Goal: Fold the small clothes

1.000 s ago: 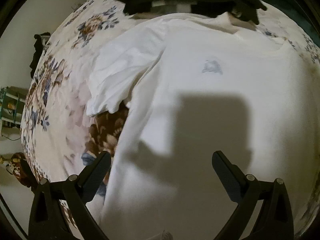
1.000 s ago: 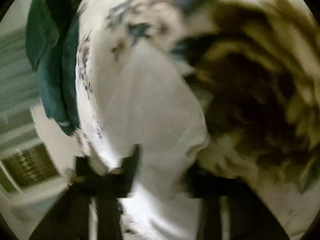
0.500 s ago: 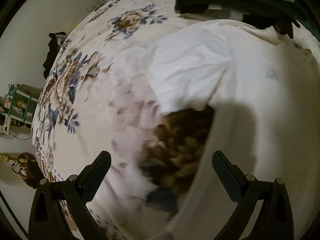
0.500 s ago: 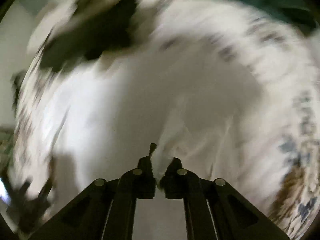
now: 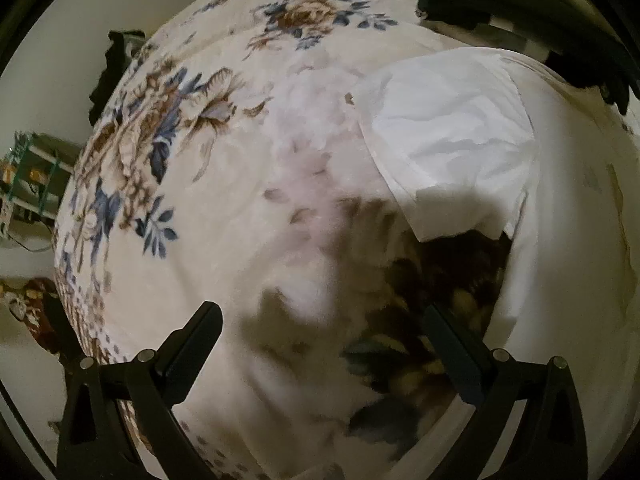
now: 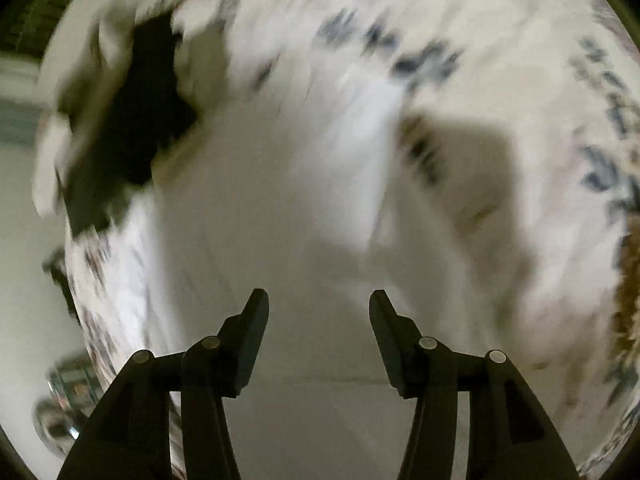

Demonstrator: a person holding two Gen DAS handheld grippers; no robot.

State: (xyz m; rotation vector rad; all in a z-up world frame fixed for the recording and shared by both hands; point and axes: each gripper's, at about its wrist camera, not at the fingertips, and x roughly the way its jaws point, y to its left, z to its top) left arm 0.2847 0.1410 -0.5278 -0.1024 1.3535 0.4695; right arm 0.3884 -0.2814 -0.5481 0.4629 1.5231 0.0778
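White shirt flat on the bed, both grippers spread and empty.

Bed (image 5: 208, 216) with a floral blanket fills both views; pale wall and a green shelf (image 5: 30, 176) at far left, dark clothes (image 5: 500, 4) piled at the bed's far edge. White shirt (image 5: 568, 240) lies right of the left gripper (image 5: 324, 344), its short sleeve (image 5: 448, 144) spread out ahead; that gripper hangs over bare blanket, jaws wide apart. Right view is blurred: right gripper (image 6: 318, 334) sits above the shirt (image 6: 280, 208), jaws parted, nothing between them.
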